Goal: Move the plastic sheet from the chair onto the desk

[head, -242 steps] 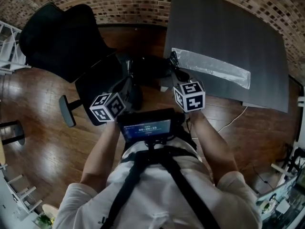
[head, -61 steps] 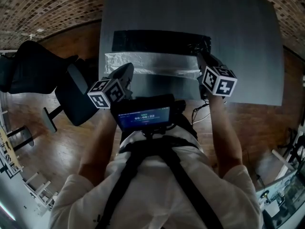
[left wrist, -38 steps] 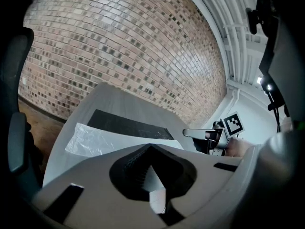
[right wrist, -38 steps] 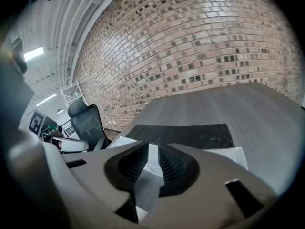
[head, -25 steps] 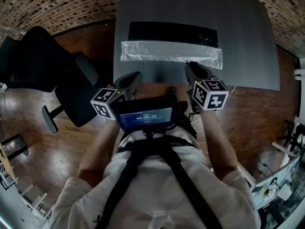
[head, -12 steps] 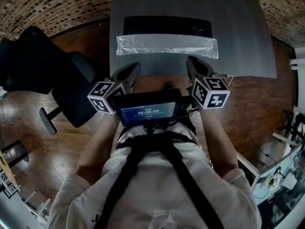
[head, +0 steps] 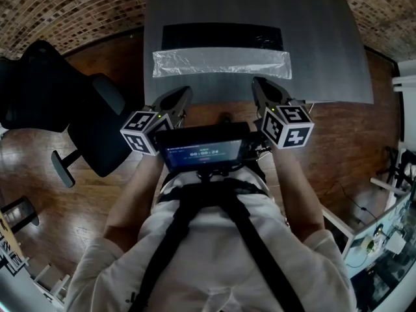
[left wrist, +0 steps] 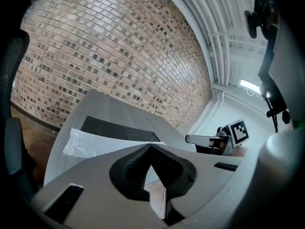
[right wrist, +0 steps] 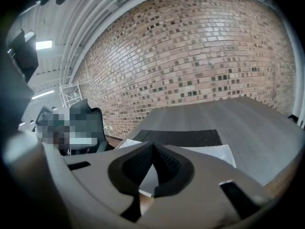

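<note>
The clear plastic sheet (head: 221, 62) lies flat on the grey desk (head: 325, 57), its far edge against a black mat (head: 221, 36). The sheet also shows in the left gripper view (left wrist: 95, 142) and in the right gripper view (right wrist: 209, 152). My left gripper (head: 184, 93) hovers at the desk's near edge, shut, with nothing between its jaws. My right gripper (head: 257, 84) is level with it on the right, also shut and empty. Both sit just short of the sheet, apart from it. The black office chair (head: 71, 109) stands to the left with a bare seat.
A brick wall (head: 65, 12) runs behind the desk. A wooden floor (head: 52, 207) surrounds the chair and desk. A cable (head: 344, 197) trails on the floor at the right. White shelving (head: 396, 233) stands at the right edge.
Both grippers have drawn back from the sheet to the desk's near edge. The right jaws have come together. The sheet stays flat on the desk.
</note>
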{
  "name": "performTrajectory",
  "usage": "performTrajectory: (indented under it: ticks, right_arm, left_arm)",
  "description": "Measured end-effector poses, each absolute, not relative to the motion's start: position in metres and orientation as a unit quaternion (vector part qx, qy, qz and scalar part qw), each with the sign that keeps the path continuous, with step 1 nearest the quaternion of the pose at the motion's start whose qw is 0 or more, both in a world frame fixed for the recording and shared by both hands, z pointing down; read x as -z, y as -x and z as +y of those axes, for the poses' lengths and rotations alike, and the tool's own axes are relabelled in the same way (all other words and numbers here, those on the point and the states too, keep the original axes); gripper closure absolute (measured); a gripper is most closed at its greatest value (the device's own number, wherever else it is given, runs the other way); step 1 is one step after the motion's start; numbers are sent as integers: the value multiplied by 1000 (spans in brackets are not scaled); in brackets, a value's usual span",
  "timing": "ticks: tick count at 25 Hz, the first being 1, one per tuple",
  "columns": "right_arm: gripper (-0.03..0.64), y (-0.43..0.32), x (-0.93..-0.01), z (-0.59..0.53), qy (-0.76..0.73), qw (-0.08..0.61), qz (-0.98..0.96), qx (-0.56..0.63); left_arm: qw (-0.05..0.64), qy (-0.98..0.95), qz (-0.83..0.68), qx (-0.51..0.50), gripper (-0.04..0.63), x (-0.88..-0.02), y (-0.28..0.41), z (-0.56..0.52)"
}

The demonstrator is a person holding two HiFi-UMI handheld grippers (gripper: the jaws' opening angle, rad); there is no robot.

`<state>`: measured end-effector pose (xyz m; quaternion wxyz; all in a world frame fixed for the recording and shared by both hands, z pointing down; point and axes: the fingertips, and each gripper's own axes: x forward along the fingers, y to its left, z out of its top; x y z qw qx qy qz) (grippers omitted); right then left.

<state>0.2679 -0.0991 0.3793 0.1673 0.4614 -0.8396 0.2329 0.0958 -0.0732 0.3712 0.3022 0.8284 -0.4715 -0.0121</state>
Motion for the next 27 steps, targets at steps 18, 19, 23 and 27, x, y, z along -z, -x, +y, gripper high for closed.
performTrajectory:
  ticks: [18,19,23,27]
  right_arm:
    - [617,-270,-377,-97,-458,184,-840,-227]
    - [617,-269,-377,-97,-457,184,-840,-227]
    - [617,-269,-380,-96,-457,188,-840,-223]
    - [617,-269,-381,-95,-457,189,-840,-223]
  left_arm:
    - [308,-832,-462,16,589,-372,-106,-78]
    - [308,-832,-462,16,589,-372,-105,-77]
    - [309,-831,-463,17,589,-374,-103,-75]
    - [311,-830,-463,16,589,-376,-103,-74]
